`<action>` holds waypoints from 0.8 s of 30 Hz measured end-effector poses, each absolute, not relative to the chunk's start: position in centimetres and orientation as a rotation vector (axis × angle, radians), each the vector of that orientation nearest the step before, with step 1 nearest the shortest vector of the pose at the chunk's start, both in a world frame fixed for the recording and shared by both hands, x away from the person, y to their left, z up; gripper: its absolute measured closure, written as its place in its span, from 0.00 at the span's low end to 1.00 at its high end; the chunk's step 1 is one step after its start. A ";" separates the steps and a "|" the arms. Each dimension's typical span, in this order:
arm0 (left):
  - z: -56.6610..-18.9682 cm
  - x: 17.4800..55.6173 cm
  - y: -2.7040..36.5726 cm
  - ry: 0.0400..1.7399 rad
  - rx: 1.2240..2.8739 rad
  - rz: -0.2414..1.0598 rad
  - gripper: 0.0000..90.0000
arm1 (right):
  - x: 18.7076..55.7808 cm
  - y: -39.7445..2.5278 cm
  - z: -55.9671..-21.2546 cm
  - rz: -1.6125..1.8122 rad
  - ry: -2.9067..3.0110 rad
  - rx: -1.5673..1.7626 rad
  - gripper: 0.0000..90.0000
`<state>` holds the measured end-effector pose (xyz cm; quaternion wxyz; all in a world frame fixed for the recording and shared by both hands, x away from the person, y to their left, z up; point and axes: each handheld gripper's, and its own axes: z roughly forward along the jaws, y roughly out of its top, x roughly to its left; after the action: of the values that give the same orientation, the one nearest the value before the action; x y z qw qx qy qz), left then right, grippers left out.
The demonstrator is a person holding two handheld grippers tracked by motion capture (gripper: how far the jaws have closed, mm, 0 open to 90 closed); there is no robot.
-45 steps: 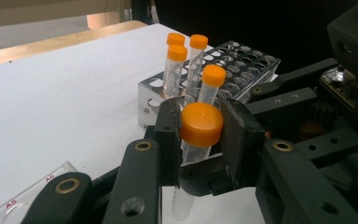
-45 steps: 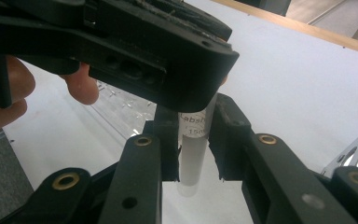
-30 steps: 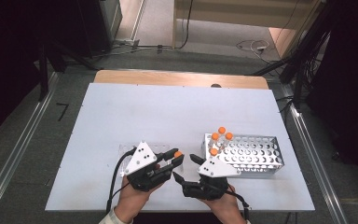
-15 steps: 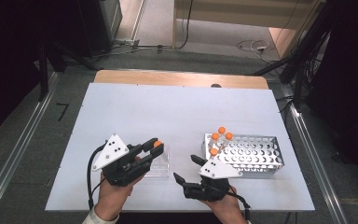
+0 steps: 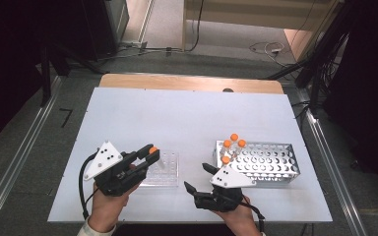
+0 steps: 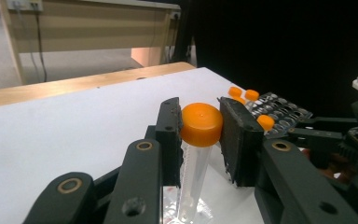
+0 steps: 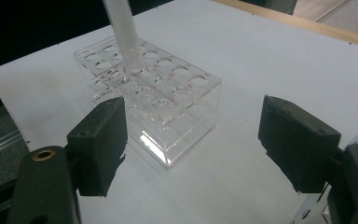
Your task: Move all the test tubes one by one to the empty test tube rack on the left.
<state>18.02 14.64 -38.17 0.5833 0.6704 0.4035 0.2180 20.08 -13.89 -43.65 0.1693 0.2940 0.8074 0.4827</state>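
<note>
Since half a second ago the left claw (image 5: 150, 153) has stayed over the near-left part of the counter (image 5: 187, 118), carrying its tube a bit farther right so the tube now sits at the clear rack (image 5: 170, 169); a full second back that claw was right next to the right one, near the middle front edge. The right claw (image 5: 197, 178) has barely shifted.

Far left, a hand (image 5: 106, 209) comes in from the bottom edge holding the left claw. In the left gripper view the claw (image 6: 200, 128) is clamped on the orange cap (image 6: 201, 124) of a clear tube (image 6: 193, 179), cap squeezed between both jaws, tube hanging down and tilted slightly. In the right gripper view the tube (image 7: 121, 28) comes down from the top and its lower end meets the top plate of the clear rack (image 7: 168, 100) near a back-row hole; can't tell if it is inside the hole or just resting on it.

Middle front, the right claw (image 7: 191, 140) is wide open, jaws well apart, nothing between them, pointed at the clear rack from just beside it.

Right of it, the metal rack (image 5: 266, 162) stands near the right claw and holds four orange-capped tubes (image 5: 232, 145) clustered at its left end.
</note>
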 end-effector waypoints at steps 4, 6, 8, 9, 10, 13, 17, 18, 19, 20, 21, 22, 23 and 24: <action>-38.3 17.9 15.6 0.963 1.562 0.529 0.78 | 20.1 -14.0 -43.6 1.372 2.291 0.842 0.25; -38.4 17.8 16.3 0.984 1.556 0.533 0.78 | 20.1 -14.0 -43.6 1.372 2.290 0.845 0.25; -38.5 17.8 16.9 1.002 1.553 0.545 0.78 | 20.1 -14.0 -43.6 1.371 2.289 0.847 0.25; -38.6 17.8 17.1 1.011 1.548 0.549 0.78 | 20.1 -14.1 -43.6 1.370 2.289 0.846 0.25; -38.7 17.8 17.3 1.019 1.549 0.553 0.78 | 20.1 -14.1 -43.6 1.370 2.289 0.847 0.25; -38.8 17.9 17.9 1.038 1.541 0.566 0.78 | 20.1 -14.1 -43.6 1.371 2.289 0.845 0.25; -38.9 18.2 18.6 1.063 1.531 0.588 0.78 | 20.1 -14.2 -43.6 1.373 2.285 0.847 0.25; -39.0 18.3 18.7 1.070 1.525 0.590 0.78 | 20.1 -14.2 -43.6 1.373 2.284 0.847 0.25; -39.0 18.4 18.8 1.074 1.527 0.596 0.78 | 20.1 -14.2 -43.6 1.372 2.285 0.846 0.25; -39.1 18.6 18.9 1.078 1.524 0.598 0.78 | 20.1 -14.2 -43.6 1.373 2.285 0.845 0.25; -39.1 18.6 19.0 1.083 1.521 0.600 0.78 | 20.1 -14.2 -43.6 1.373 2.285 0.847 0.25; -39.1 18.7 19.1 1.088 1.522 0.603 0.78 | 20.1 -14.1 -43.6 1.371 2.285 0.848 0.25; -39.2 18.8 19.2 1.090 1.518 0.606 0.78 | 20.1 -14.1 -43.6 1.372 2.284 0.848 0.25; -39.2 18.8 19.3 1.092 1.518 0.609 0.78 | 20.1 -14.1 -43.6 1.372 2.284 0.848 0.25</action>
<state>18.81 19.29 -39.17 0.5544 0.6423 0.4623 0.2577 20.11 -14.12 -43.64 0.1717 0.2986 0.8048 0.4835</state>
